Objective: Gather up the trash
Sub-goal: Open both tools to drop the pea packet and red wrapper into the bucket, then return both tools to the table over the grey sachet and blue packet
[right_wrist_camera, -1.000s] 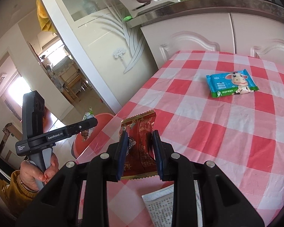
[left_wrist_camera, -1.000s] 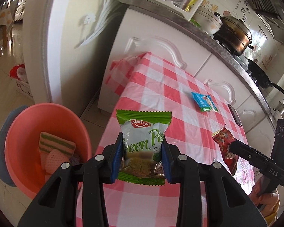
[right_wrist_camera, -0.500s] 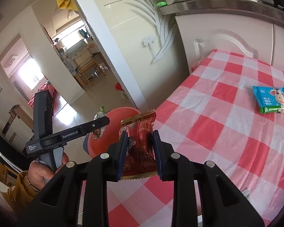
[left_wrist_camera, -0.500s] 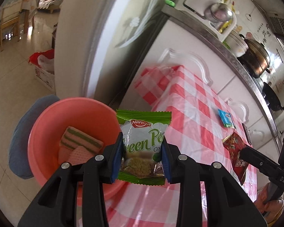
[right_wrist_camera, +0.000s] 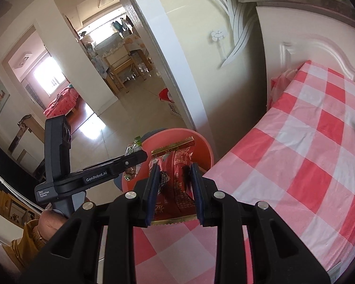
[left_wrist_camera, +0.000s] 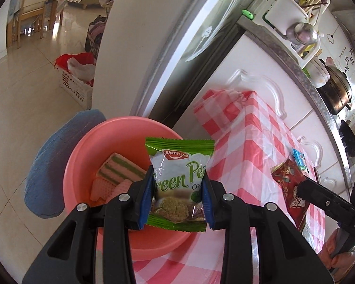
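The left tongs (left_wrist_camera: 178,197) are clenched on a green packet (left_wrist_camera: 179,184), with the pink basin (left_wrist_camera: 82,156) just beyond and below their tips. The right tongs (right_wrist_camera: 175,187) grip a red wrapper (right_wrist_camera: 175,165) with the basin's rim (right_wrist_camera: 207,149) just past its top. A release from here risks either light wrapper catching a pad or drifting onto the checked cloth (right_wrist_camera: 307,165) at the tongs' right.

- The bowl (left_wrist_camera: 82,156) sits on the floor, just beside the end of the surface (left_wrist_camera: 253,142).
- Wafers (left_wrist_camera: 118,172) lie in the bowl.
- A mat (left_wrist_camera: 47,165) lies under the bowl.
- A small packet (left_wrist_camera: 299,158) lies on the surface, farther back.
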Motion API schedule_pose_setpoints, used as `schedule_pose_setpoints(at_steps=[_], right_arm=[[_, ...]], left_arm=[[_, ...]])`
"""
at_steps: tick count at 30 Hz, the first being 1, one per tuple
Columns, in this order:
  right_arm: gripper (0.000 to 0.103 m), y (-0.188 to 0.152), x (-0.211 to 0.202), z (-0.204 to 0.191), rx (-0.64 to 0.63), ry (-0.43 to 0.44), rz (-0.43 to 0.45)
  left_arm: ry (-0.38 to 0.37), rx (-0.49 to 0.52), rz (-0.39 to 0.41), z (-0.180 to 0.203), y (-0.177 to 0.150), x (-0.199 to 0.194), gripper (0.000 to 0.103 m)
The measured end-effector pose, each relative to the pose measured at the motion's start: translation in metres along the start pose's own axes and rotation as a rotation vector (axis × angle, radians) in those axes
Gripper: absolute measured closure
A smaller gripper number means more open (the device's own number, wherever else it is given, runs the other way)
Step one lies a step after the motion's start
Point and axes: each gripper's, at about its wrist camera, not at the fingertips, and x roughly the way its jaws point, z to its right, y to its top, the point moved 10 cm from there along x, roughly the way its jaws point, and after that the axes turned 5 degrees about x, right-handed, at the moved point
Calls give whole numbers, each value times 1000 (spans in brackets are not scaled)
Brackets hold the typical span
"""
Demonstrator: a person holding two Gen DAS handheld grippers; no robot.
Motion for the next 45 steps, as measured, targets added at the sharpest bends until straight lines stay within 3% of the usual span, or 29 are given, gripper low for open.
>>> schedule_pose_setpoints(at_steps=[15,18,19,20,22,24,30,45], right_arm=[[74,-15,59,-14,-39,-3,-106],[67,-20,67,-11,-15,1,-126],[65,-20,66,-8,-4,-1,-121],[62,-21,63,-7,1,-4,-118],[59,-20,55,-2,18,-8,-106],[47,-15,45,5,34,-12,-82],[23,-9,4,20,59,-35,12],[20,-33,-59,39,73,-50,125]], left_arm=[[43,-43,-47,-32,-14,22,65],[56,-54,-71,-39,-18,31,64],[62,-59,-77,-40,-19,34,59],[67,-67,-83,-43,-21,36,51],[73,-78,-96,-46,-24,39,45],[87,-80,-98,-49,-25,40,34],[92,-67,-67,-44,-17,32,24],[12,74,-33,34,-9,6,23]])
